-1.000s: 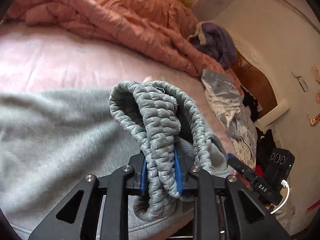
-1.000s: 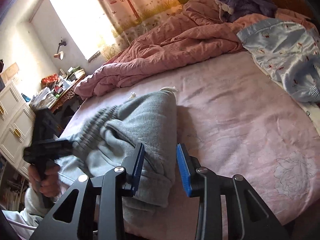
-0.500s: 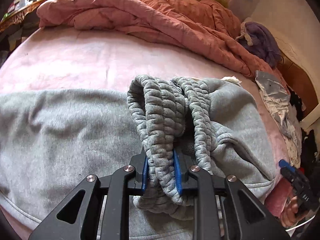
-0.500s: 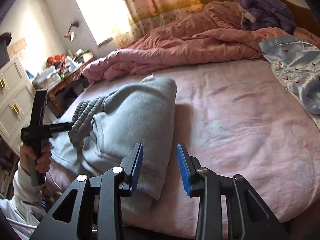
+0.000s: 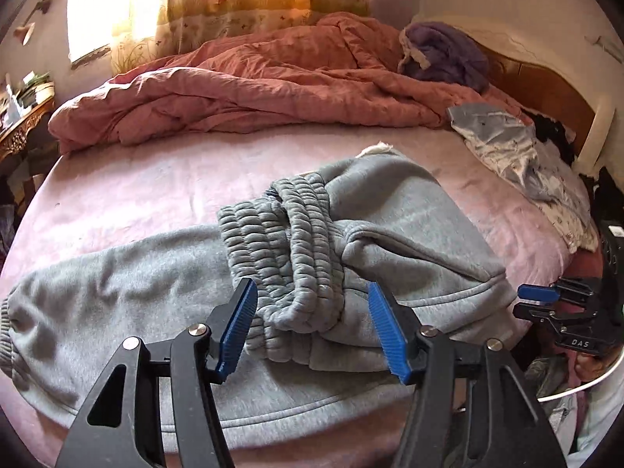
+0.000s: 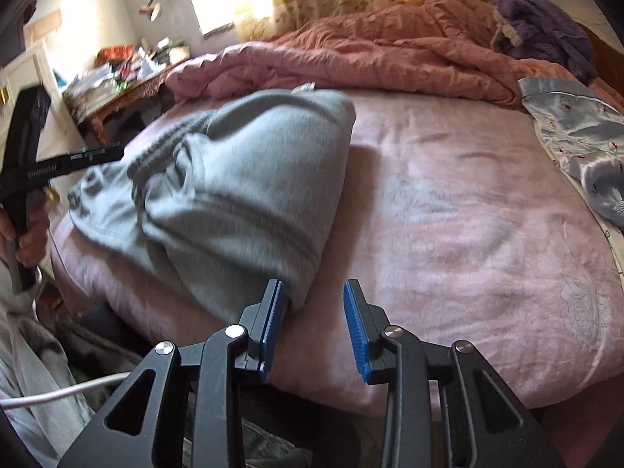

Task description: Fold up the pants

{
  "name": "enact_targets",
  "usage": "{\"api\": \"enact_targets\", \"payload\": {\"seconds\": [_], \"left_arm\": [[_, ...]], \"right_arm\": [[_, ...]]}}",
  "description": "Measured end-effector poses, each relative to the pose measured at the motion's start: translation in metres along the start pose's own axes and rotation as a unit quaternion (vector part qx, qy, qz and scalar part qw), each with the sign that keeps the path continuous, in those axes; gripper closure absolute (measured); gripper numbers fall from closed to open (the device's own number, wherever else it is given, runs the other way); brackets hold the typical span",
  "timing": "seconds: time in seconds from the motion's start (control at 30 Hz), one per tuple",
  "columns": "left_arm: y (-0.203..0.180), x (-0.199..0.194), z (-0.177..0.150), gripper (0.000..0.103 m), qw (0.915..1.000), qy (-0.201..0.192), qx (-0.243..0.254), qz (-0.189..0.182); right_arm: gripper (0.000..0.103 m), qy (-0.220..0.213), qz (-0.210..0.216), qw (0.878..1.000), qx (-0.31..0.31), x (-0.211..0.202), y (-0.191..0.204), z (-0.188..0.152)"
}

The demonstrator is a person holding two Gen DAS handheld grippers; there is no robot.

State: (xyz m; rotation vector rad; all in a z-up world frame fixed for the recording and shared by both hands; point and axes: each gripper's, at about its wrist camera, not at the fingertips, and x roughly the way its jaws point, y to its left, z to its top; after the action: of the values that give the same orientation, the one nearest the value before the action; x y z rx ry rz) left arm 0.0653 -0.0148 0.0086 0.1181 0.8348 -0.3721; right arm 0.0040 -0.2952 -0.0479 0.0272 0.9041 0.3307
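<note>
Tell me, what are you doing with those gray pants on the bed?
A person is folding gray pants on a pink bed, using a hand-held gripper in each hand. The ribbed waistband lies folded over on top of the pants. The left gripper is open, its blue pads on either side of the waistband, not squeezing it. The right gripper is open too, at the near corner of the folded pants. A rumpled pink quilt lies behind.
</note>
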Motion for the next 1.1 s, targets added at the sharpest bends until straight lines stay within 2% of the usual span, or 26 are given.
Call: {"api": "enact_targets", "payload": {"seconds": [0.13,0.17,0.2,0.23,0.27,0.37,0.5,0.57,0.63,0.7,0.77,0.87,0.93,0.97,1.0,1.1], "left_arm": [[-0.002,0.042,0.004,0.046,0.9980,0.046,-0.020,0.037],[-0.001,0.046,0.003,0.057,0.9980,0.043,-0.025,0.038],[0.000,0.044,0.002,0.074,0.9982,0.034,-0.030,0.040],[0.000,0.038,0.002,0.076,0.9983,0.023,-0.035,0.040],[0.002,0.029,0.001,0.088,0.9987,0.011,-0.039,0.031],[0.007,-0.003,0.003,0.087,0.9984,-0.023,-0.041,0.031],[0.019,-0.005,-0.001,0.087,0.9983,-0.003,-0.047,0.034],[0.023,0.004,-0.011,0.086,0.9980,0.016,-0.047,0.039],[0.028,0.017,-0.024,0.085,0.9971,0.036,-0.059,0.030],[0.027,0.025,-0.033,0.081,0.9970,0.029,-0.057,0.044],[0.022,0.025,-0.033,0.081,0.9970,0.019,-0.047,0.058],[0.022,0.020,-0.030,0.077,0.9974,0.014,-0.045,0.054],[0.024,0.011,-0.027,0.072,0.9981,0.011,-0.043,0.043],[0.025,0.004,-0.024,0.066,0.9980,0.006,-0.045,0.044],[0.025,-0.005,-0.019,0.062,0.9976,-0.008,-0.047,0.050],[0.020,-0.028,0.001,0.062,0.9963,-0.061,-0.042,0.042]], "right_arm": [[0.068,0.000,-0.022,1.000,0.000,0.015,0.005,0.008],[0.071,-0.001,-0.021,1.000,0.000,0.018,0.006,0.010],[0.085,0.000,-0.016,1.000,-0.001,0.022,0.006,0.013],[0.095,0.003,-0.010,1.000,-0.004,0.024,0.009,0.014],[0.098,-0.003,-0.030,0.999,-0.011,0.021,0.013,0.016],[0.099,-0.012,-0.054,0.998,-0.012,0.007,0.022,0.016],[0.099,-0.024,-0.038,0.999,-0.014,-0.013,0.032,0.015],[0.099,-0.005,-0.029,0.999,-0.016,-0.006,0.035,0.012],[0.099,0.034,-0.048,0.998,-0.032,0.015,0.037,0.003],[0.099,0.052,-0.059,0.996,-0.047,0.027,0.038,-0.004],[0.099,0.050,-0.046,0.997,-0.038,0.020,0.034,0.001],[0.094,0.072,-0.022,0.997,-0.029,0.015,0.025,0.004],[0.094,0.061,-0.004,0.998,-0.014,0.001,0.019,0.004],[0.094,0.051,0.000,0.999,-0.009,-0.008,0.018,0.004],[0.094,0.036,0.005,0.999,-0.005,-0.018,0.017,0.005],[0.094,-0.030,0.007,0.999,0.016,-0.040,0.016,0.018]]}}
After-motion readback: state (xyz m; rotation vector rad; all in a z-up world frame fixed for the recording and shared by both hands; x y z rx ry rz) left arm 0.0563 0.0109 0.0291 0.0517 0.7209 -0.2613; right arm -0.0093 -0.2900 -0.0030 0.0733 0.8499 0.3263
